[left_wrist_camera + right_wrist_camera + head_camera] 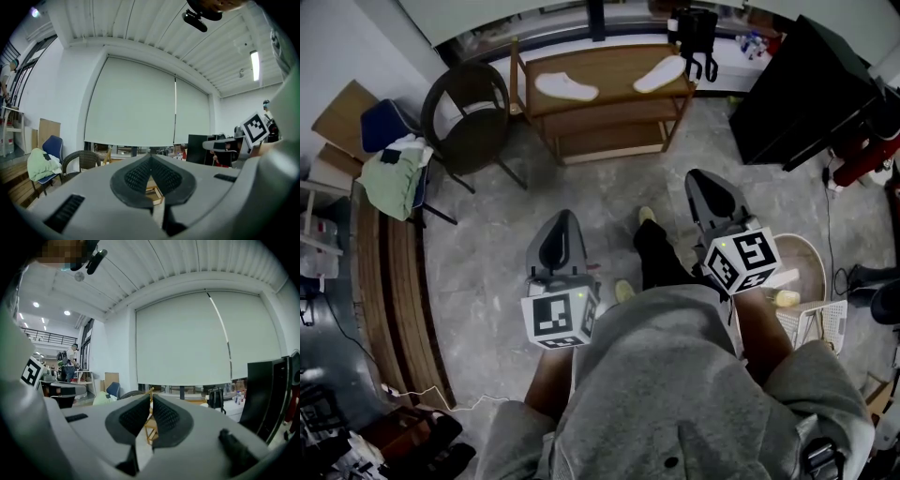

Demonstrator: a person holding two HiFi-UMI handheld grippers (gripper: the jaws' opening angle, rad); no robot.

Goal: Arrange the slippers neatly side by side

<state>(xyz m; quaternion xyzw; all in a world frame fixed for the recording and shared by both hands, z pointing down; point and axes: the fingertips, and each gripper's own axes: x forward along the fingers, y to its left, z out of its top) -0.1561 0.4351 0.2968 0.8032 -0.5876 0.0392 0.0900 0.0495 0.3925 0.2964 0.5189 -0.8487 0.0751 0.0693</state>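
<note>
Approach step: the left gripper point(562, 220) and right gripper point(705, 183), both closed on nothing, hung well short of the shelf point(609, 64), one slipper point(566, 87) near its top's left edge and a second slipper point(660, 74) by the right corner, so next they'd have to reach in and open.

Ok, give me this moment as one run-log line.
stage: pre-grasp | left gripper: shut, empty | right gripper: shut, empty | slippers: apart on shelf top, untouched
</note>
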